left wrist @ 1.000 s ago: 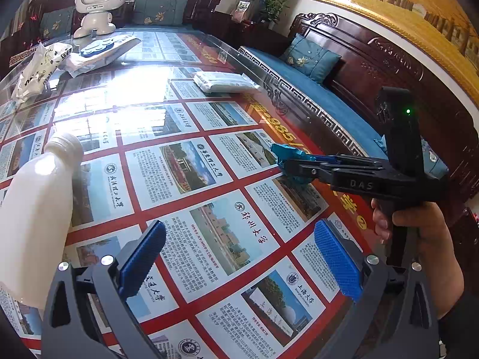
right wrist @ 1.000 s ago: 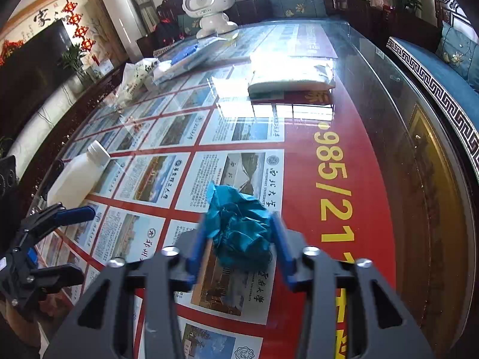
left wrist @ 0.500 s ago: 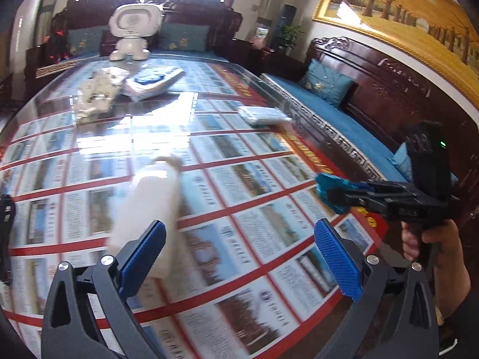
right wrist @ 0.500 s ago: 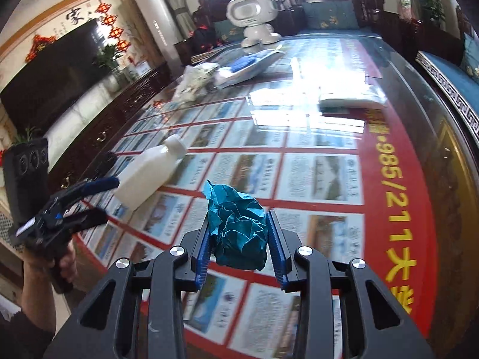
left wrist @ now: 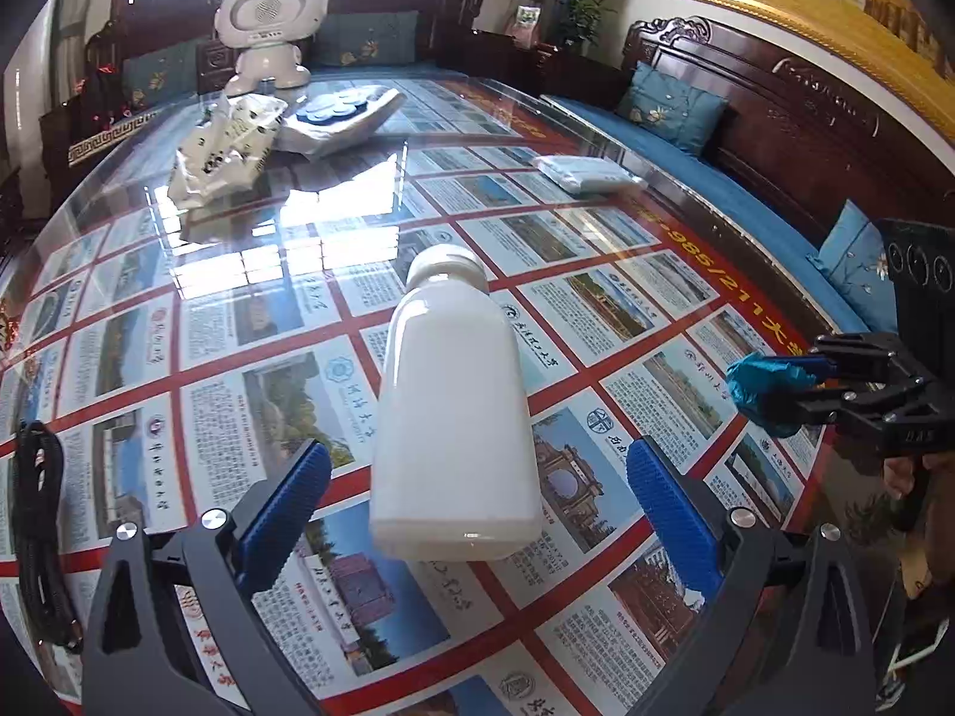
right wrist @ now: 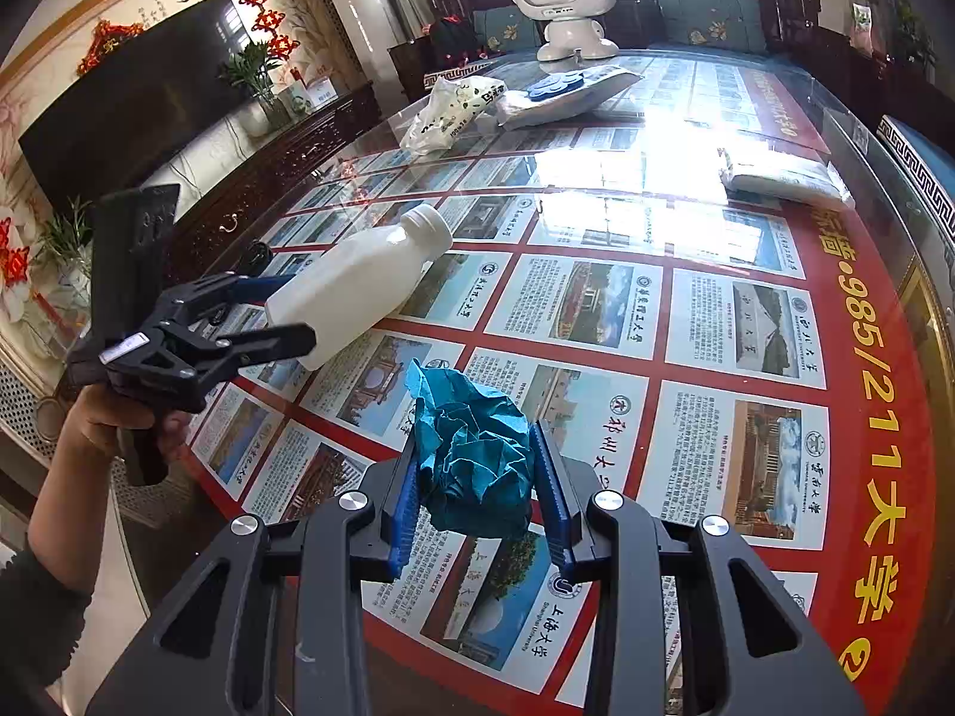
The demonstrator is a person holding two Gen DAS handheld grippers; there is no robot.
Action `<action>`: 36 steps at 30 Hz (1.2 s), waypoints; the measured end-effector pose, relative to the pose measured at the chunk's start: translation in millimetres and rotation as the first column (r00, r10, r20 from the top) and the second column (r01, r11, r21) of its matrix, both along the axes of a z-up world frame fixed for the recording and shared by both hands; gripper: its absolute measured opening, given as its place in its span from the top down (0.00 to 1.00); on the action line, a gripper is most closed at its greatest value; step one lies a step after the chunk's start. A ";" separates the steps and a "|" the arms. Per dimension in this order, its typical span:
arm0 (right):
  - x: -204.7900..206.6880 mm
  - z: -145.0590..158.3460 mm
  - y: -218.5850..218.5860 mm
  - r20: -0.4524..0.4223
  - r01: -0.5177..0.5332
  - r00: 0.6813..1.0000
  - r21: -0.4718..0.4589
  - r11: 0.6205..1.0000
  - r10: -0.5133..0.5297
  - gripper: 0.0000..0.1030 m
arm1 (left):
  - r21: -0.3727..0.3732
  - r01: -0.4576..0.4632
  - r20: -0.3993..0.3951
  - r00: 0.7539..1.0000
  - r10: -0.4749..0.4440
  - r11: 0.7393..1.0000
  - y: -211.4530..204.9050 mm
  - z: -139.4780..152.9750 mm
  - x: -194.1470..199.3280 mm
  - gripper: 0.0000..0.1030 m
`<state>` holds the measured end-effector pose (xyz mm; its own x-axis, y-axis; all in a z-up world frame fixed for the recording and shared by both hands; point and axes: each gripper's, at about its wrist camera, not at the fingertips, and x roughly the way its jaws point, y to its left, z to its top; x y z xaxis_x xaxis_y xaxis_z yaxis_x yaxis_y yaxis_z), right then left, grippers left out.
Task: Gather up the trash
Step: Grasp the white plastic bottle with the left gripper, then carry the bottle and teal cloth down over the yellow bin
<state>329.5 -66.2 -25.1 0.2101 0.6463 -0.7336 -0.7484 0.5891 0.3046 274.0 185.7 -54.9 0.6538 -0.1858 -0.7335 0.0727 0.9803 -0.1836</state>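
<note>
A crumpled teal paper wad (right wrist: 474, 459) is clamped between the blue pads of the right hand-held gripper (right wrist: 477, 498), held above the glass-covered surface (right wrist: 746, 417). A white plastic bottle (left wrist: 453, 411) is laid on its side between the widely spread jaws of the left hand-held gripper (left wrist: 477, 495), untouched by either pad.

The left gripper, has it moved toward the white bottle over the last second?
Yes. The left gripper has swung over: the white bottle, lying on the glass table, was at the view's left edge and now sits centred between its open blue fingers.
</note>
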 end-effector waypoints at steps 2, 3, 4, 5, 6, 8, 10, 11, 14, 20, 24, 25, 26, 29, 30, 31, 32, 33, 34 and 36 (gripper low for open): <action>1.1 0.2 -1.4 0.000 0.006 1.000 0.004 1.000 -0.006 0.67 | -0.004 0.000 -0.016 1.000 0.000 1.000 -1.0 -3.7 5.8 0.04; 2.2 0.1 -2.2 0.000 0.007 1.000 0.005 1.000 -0.007 0.67 | -0.018 0.005 -0.024 1.000 -0.005 1.000 -1.6 -5.1 8.6 0.04; 3.2 -0.3 -2.3 -0.001 0.010 1.000 0.005 1.000 -0.010 0.67 | -0.033 0.015 -0.039 0.999 -0.016 0.999 -2.4 -6.7 11.1 0.04; 3.4 -0.6 -2.9 -0.003 0.012 1.000 0.006 1.000 -0.012 0.67 | -0.042 0.030 -0.058 0.998 -0.032 0.999 -4.4 -8.9 14.0 0.08; 3.4 -1.3 -4.0 -0.006 0.011 1.000 0.010 1.000 -0.011 0.67 | -0.032 0.036 -0.066 0.997 -0.038 0.999 -6.7 -9.9 15.1 0.18; 4.2 -3.2 -6.8 -0.015 0.011 1.000 0.022 1.000 -0.011 0.67 | 0.018 0.038 -0.082 0.996 -0.036 0.999 -12.6 -12.4 17.9 0.41; 4.4 -4.3 -8.3 -0.019 0.013 1.000 0.024 1.000 -0.013 0.67 | 0.012 0.034 -0.074 0.997 -0.033 0.999 -13.0 -11.1 17.5 0.44; 4.7 -4.9 -9.4 -0.021 0.014 1.000 0.025 1.000 -0.014 0.67 | 0.002 0.032 -0.072 0.997 -0.031 0.999 -12.1 -10.5 17.0 0.44; 4.7 -4.3 -12.3 -0.022 0.018 1.000 0.026 0.999 -0.018 0.67 | 0.005 0.035 -0.054 0.998 -0.035 0.999 -12.6 -6.5 11.5 0.45; -1.6 3.2 -20.3 -0.009 0.020 1.000 0.031 0.999 -0.020 0.67 | 0.004 0.062 -0.016 0.998 -0.062 0.998 -23.6 4.3 -8.4 0.47; -10.7 8.4 -27.4 0.005 0.027 1.000 0.029 0.999 -0.027 0.67 | 0.004 0.058 -0.002 0.998 -0.058 0.998 -31.7 7.6 -18.8 0.47; -12.6 9.9 -28.9 0.006 0.028 1.000 0.029 0.999 -0.028 0.67 | -0.003 0.054 0.006 0.999 -0.054 0.999 -33.5 8.3 -22.6 0.47; -15.2 11.4 -31.5 0.010 0.030 0.999 0.028 0.999 -0.030 0.67 | -0.010 0.053 0.014 0.999 -0.052 0.999 -35.6 9.1 -27.1 0.48; -22.3 15.7 -40.7 0.021 0.038 0.999 0.024 0.999 -0.039 0.67 | -0.002 0.054 0.030 0.998 -0.054 0.999 -46.2 11.5 -39.8 0.48; -25.3 17.2 -44.7 0.022 0.042 0.999 0.024 0.999 -0.043 0.67 | -0.001 0.060 0.036 0.998 -0.060 0.998 -49.8 12.7 -44.2 0.48; -27.6 18.2 -48.3 0.024 0.046 0.999 0.023 0.999 -0.047 0.67 | -0.002 0.059 0.044 0.997 -0.059 0.998 -53.5 14.4 -49.4 0.49; -29.9 19.2 -51.7 0.025 0.050 0.998 0.024 0.998 -0.051 0.67 | -0.006 0.058 0.052 0.997 -0.058 0.998 -56.9 16.3 -54.9 0.49; -33.0 20.7 -55.6 0.026 0.055 0.998 0.027 0.998 -0.056 0.67 | -0.012 0.059 0.059 0.997 -0.059 0.998 -58.9 18.4 -58.7 0.50; -36.2 22.2 -59.4 0.024 0.058 0.998 0.031 0.998 -0.059 0.67 | -0.022 0.059 0.071 0.996 -0.057 0.998 -62.2 21.6 -65.3 0.50; -44.1 25.5 -65.6 0.027 0.061 0.998 0.034 0.998 -0.062 0.67 | -0.032 0.070 0.087 0.994 -0.066 0.997 -69.2 26.9 -77.8 0.50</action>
